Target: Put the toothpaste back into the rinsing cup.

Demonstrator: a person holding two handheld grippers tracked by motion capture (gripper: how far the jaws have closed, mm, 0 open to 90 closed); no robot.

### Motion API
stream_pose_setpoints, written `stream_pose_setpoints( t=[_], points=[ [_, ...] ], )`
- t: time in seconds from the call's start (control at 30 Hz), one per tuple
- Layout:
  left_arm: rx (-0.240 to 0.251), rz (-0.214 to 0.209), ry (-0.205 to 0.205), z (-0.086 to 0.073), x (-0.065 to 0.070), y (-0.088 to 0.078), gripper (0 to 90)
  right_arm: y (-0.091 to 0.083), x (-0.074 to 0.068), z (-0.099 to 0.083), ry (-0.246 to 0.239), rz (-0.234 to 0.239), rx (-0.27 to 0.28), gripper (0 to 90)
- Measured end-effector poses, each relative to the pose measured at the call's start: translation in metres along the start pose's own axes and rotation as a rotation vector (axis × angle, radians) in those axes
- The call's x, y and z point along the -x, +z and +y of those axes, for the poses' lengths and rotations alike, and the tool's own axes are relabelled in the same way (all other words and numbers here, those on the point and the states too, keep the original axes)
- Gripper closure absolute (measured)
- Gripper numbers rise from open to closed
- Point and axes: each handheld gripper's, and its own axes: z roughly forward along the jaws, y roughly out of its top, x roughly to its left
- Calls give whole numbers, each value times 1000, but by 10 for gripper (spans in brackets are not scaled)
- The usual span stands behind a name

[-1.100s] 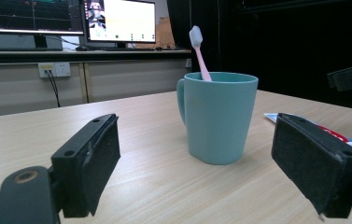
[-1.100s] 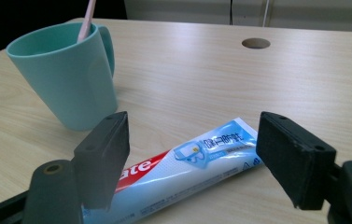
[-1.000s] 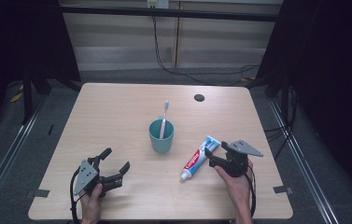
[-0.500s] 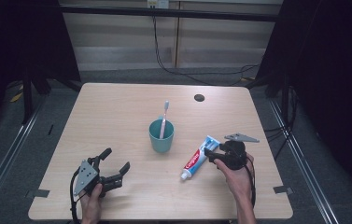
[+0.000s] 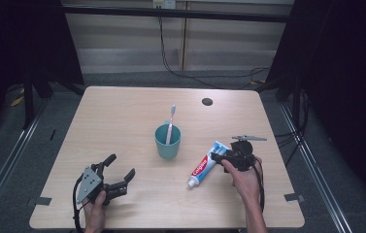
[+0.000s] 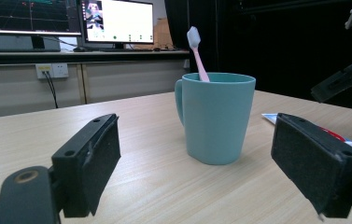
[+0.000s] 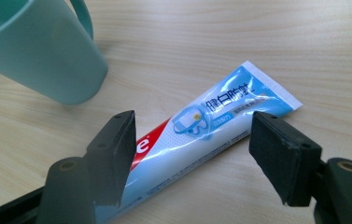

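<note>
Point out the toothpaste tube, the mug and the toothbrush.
toothpaste tube (image 7: 201, 126): right gripper view, middle of its body.
mug (image 6: 215, 116): left gripper view, its outer wall.
toothbrush (image 5: 171, 124): high view, its pink handle.

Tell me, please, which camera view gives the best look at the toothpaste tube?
The right gripper view: the toothpaste tube lies large between the open jaws, print readable. The high view shows the whole tube small, beside the cup. The left gripper view catches a sliver behind a jaw.

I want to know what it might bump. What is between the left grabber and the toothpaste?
The teal cup with a pink toothbrush stands between the left gripper and the toothpaste tube, as the left gripper view shows.
</note>
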Motion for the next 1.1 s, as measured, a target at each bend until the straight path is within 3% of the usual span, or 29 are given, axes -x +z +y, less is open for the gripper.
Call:
stream_pose_setpoints(
  t=[0.27, 0.37, 0.7, 0.83, 0.97, 1.1],
  points=[
    [-1, 0, 5, 0, 0, 0, 155, 13, 1, 2, 6, -24, -47, 247],
    [-1, 0, 4, 0, 0, 0, 155, 18, 1, 6, 19, -34, -89, 207],
    [-1, -1, 4, 0, 0, 0, 156, 26, -2, 21, 56, -87, -218, 263],
    [0, 1, -2, 0, 0, -1, 156, 25, -4, 26, 59, -103, -225, 309],
    [2, 0, -4, 0, 1, -1, 156, 28, -4, 31, 95, -95, -261, 316],
    [2, 0, -4, 0, 1, -1, 155, 33, -6, 33, 101, -107, -285, 316]
  ],
)
